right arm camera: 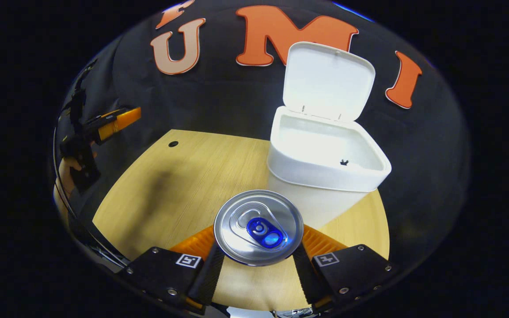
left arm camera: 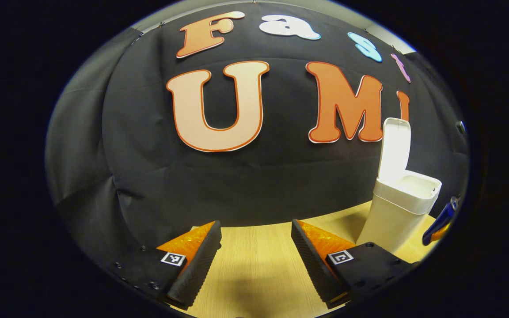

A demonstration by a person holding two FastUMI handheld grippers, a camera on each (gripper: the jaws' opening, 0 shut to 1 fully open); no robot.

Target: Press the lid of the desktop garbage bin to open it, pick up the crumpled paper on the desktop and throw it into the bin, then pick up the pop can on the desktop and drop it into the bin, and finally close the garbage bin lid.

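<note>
My right claw (right arm camera: 259, 260) is clamped on the can (right arm camera: 258, 227): both fingers press its sides, and its silver top with the blue tab faces my camera, so I hold it about upright, lifted off the desk (right arm camera: 179, 176). The bin (right arm camera: 325, 176) stands just beyond the can and a little to its right, lid (right arm camera: 328, 81) swung up and back, mouth wide open. I can't see any paper inside from here; the interior reads as plain white with one small dark mark on the near inner wall.

My left claw (left arm camera: 256, 256) hangs with its fingers apart and nothing between them, well left of the bin, low over the desk. In the left gripper view the bin sits at the far right, with a sliver of the blue can beside it.

The step in hand, I judge, is carrying the can over the bin and dropping it in. To do it well I'd lift until the can's base clears the front rim, then move forward and rightward until it sits over the middle of the mouth, well short of the raised lid so I don't knock it shut. I'd keep the can upright and let go only once it is centred; released over the rim, it could tip the light bin or bounce out. The left claw should stay wide of the bin until the lid needs closing.
</note>
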